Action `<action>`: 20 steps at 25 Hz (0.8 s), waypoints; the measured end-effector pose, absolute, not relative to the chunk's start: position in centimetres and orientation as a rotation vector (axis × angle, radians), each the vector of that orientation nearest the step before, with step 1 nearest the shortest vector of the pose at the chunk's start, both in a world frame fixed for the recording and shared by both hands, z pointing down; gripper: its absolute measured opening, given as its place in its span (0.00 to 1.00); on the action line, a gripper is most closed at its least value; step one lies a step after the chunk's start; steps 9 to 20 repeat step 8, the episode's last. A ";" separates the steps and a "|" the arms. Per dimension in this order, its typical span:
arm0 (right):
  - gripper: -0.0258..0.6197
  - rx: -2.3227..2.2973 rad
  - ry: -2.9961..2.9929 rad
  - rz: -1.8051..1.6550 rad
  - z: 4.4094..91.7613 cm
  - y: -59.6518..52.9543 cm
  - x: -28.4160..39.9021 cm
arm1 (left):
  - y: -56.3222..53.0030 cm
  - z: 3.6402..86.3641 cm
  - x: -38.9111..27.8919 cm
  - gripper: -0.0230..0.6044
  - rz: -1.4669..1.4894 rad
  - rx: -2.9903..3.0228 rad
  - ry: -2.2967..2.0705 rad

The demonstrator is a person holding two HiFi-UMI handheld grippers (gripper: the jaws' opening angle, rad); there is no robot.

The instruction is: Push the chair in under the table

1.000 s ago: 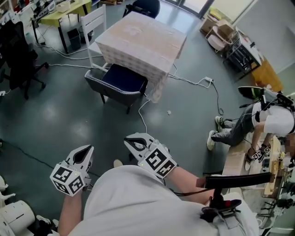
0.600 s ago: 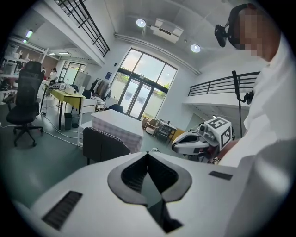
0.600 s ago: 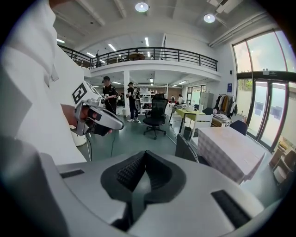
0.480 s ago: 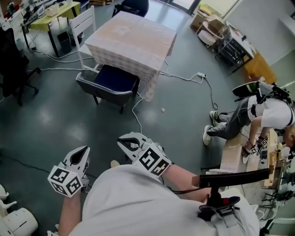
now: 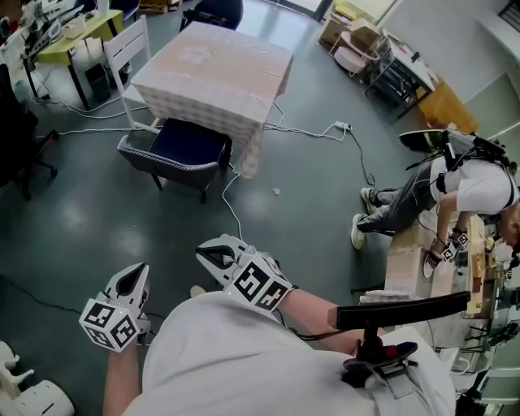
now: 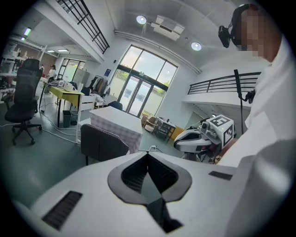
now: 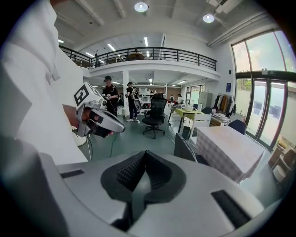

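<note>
— How many chairs stand by the desk [image 5: 213,69]?
— Three. One dark chair [image 5: 184,149] on the near side, one white chair [image 5: 128,50] on the left, one blue chair [image 5: 216,11] beyond the far edge.
— And the dark one?
— Navy seat, low curved back with a pale speckled rim. The back faces us, and the front of the seat sits under the checked cloth's edge.
— Grippers?
— Two. The left gripper [image 5: 134,276] and the right gripper [image 5: 210,254] both have their jaws pressed together on nothing, close to the person's body and well apart from the chair.
</note>
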State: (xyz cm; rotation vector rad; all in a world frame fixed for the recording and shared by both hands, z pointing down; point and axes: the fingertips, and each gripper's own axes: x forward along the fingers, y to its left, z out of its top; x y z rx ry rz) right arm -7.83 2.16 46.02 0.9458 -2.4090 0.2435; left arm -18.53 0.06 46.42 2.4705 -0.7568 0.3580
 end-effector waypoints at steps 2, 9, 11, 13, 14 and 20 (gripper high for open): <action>0.06 0.952 -2.410 0.245 45.8 1.8 -7.6 | -0.4 46.4 -18.3 0.05 0.359 2.462 -0.756; 0.06 0.957 -2.414 0.260 45.7 0.9 -6.1 | -1.6 46.5 -17.1 0.05 0.359 2.445 -0.767; 0.06 0.957 -2.414 0.260 45.7 0.9 -6.1 | -1.6 46.5 -17.1 0.05 0.359 2.445 -0.767; 0.06 0.957 -2.414 0.260 45.7 0.9 -6.1 | -1.6 46.5 -17.1 0.05 0.359 2.445 -0.767; 0.06 0.957 -2.414 0.260 45.7 0.9 -6.1 | -1.6 46.5 -17.1 0.05 0.359 2.445 -0.767; 0.06 0.957 -2.414 0.260 45.7 0.9 -6.1 | -1.6 46.5 -17.1 0.05 0.359 2.445 -0.767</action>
